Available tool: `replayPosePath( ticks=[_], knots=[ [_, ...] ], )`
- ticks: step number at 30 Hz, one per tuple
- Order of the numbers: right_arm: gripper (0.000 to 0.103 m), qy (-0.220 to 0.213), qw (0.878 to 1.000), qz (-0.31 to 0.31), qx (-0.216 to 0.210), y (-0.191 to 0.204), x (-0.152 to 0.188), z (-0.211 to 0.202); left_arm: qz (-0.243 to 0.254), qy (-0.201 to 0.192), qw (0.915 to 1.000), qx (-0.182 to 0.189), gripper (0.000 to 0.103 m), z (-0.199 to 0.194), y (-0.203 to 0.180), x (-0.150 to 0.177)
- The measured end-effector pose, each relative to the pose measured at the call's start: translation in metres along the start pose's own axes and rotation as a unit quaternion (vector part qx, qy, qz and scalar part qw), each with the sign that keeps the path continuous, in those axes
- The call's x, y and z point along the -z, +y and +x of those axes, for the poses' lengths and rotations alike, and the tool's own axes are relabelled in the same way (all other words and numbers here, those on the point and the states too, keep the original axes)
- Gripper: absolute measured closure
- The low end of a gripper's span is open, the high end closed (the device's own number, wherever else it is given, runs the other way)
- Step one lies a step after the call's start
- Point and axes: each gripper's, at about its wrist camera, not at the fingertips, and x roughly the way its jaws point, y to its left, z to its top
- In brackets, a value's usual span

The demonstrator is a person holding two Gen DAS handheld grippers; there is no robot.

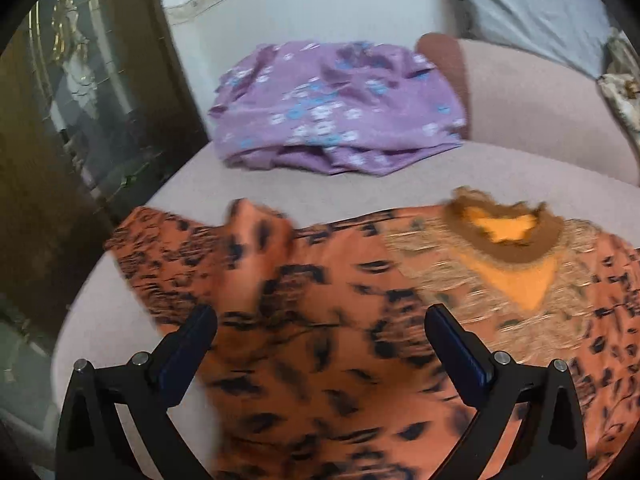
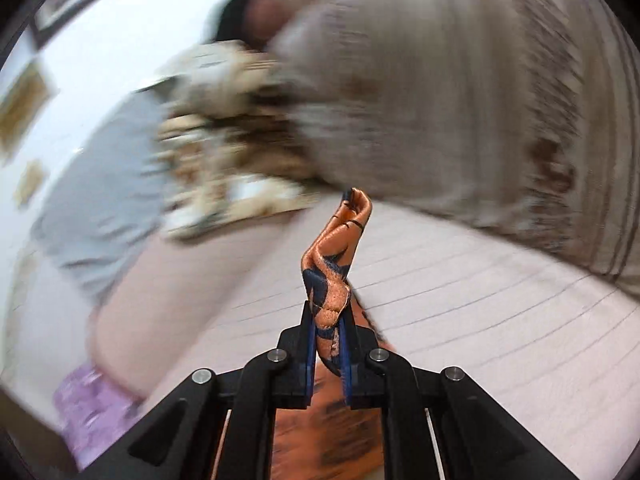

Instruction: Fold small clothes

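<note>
Right gripper (image 2: pixel 329 320) clamped on a bunched edge of the orange top (image 1: pixel 320 340), left gripper (image 1: pixel 320 320) gaping above it — a fold seems underway — next, grab a matching edge

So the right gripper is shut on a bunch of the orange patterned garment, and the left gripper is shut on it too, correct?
Not quite. The right gripper is shut on the orange patterned garment, but the left wrist view shows the left gripper open, its fingers spread wide above that garment, gripping nothing.
</note>
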Motion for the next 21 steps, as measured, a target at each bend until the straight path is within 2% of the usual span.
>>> replayPosePath(
  ticks=[3,6,9,11,13,16,19,21],
  knots=[
    [0.093,0.014,0.997,-0.034,-0.062,0.076,0.031,-0.025,-0.021,0.012,0.9996,-0.013,0.000,0.006,0.034,0.001],
    [0.093,0.043,0.990,-0.059,-0.123,0.153,0.083,-0.048,-0.044,0.028,0.9983,-0.025,0.000,0.015,0.068,0.002],
    [0.093,0.072,0.982,-0.074,-0.159,0.208,0.133,-0.056,-0.078,0.041,0.9957,-0.028,0.000,0.020,0.104,0.004],
    [0.093,0.095,0.975,-0.090,-0.179,0.249,0.180,-0.060,-0.102,0.043,0.9934,-0.030,0.000,0.022,0.126,0.003],
    [0.093,0.121,0.969,-0.094,-0.192,0.266,0.222,-0.064,-0.122,0.045,0.9908,-0.036,0.000,0.025,0.144,0.000],
    [0.093,0.174,0.960,-0.091,-0.201,0.300,0.293,-0.047,-0.147,0.048,0.9873,-0.036,0.000,0.029,0.167,-0.001],
    [0.093,0.221,0.949,-0.106,-0.197,0.318,0.358,-0.031,-0.154,0.046,0.9858,-0.048,0.000,0.034,0.181,-0.002],
    [0.088,0.262,0.939,-0.123,-0.183,0.327,0.400,-0.020,-0.157,0.051,0.9849,-0.054,0.000,0.040,0.187,-0.002]
  ],
)
